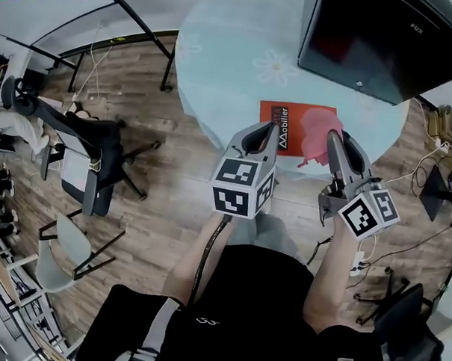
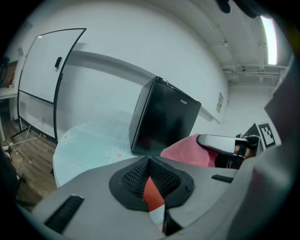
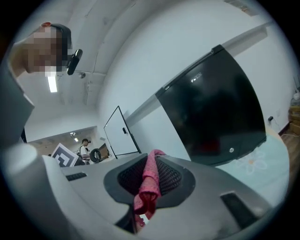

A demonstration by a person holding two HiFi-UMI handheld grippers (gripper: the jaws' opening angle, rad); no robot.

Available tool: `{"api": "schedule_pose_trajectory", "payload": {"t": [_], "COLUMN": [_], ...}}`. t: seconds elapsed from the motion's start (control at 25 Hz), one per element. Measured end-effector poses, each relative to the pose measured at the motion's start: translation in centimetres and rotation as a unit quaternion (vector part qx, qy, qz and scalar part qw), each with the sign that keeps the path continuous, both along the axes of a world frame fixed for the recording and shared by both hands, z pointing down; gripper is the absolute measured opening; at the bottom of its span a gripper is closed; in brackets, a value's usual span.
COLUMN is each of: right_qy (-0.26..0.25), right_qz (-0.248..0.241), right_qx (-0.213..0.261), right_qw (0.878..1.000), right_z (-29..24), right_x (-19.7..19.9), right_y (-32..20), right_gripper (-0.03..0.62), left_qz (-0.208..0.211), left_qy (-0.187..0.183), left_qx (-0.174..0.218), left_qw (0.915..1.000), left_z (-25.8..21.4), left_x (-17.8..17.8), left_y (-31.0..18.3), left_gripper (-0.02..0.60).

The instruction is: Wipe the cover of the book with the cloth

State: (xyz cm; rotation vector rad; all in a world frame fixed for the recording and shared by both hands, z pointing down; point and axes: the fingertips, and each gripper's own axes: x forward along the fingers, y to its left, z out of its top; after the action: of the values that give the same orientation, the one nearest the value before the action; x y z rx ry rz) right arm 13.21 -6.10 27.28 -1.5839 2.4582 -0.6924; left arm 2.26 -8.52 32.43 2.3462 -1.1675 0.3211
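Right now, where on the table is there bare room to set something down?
Bare: the table left of the black box, beyond the book. Crowded: the near edge, where left gripper grips the book and right gripper the cloth.

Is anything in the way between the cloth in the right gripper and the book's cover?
Nothing visible. The right gripper is shut on the pink cloth, which sits over the right part of the orange book. The left gripper clamps the book's left side, clear of the cloth.
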Motion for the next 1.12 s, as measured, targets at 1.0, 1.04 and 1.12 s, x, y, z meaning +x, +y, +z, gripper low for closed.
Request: {"api": "schedule_pose_trajectory", "payload": {"t": [1.0,1.04,1.12], "right_qy": [0.105,0.115,0.126], "right_qz": [-0.035,-0.038,-0.042], "right_qx": [-0.083,-0.088,-0.097], "right_qw": [0.990,0.989,0.986], "right_z": [9.8,10.1,10.8], "right_x": [-7.7,-7.7,-7.7], "right_y": [-10.2,-10.5,-11.0], "right_gripper": [0.051,0.051,0.051], "left_qz": [-0.050,-0.049,-0.048], "left_qy": [0.037,0.037,0.036], "left_qx": [-0.152,-0.155,-0.161], "left_qw": [0.9865,0.9860,0.9851], "left_z": [12.0,12.2,12.7], "left_x": [-1.8,-1.6,-1.6], "left_y": [-6.0,-6.1,-6.5], "left_gripper": [0.015,0.015,0.015]}}
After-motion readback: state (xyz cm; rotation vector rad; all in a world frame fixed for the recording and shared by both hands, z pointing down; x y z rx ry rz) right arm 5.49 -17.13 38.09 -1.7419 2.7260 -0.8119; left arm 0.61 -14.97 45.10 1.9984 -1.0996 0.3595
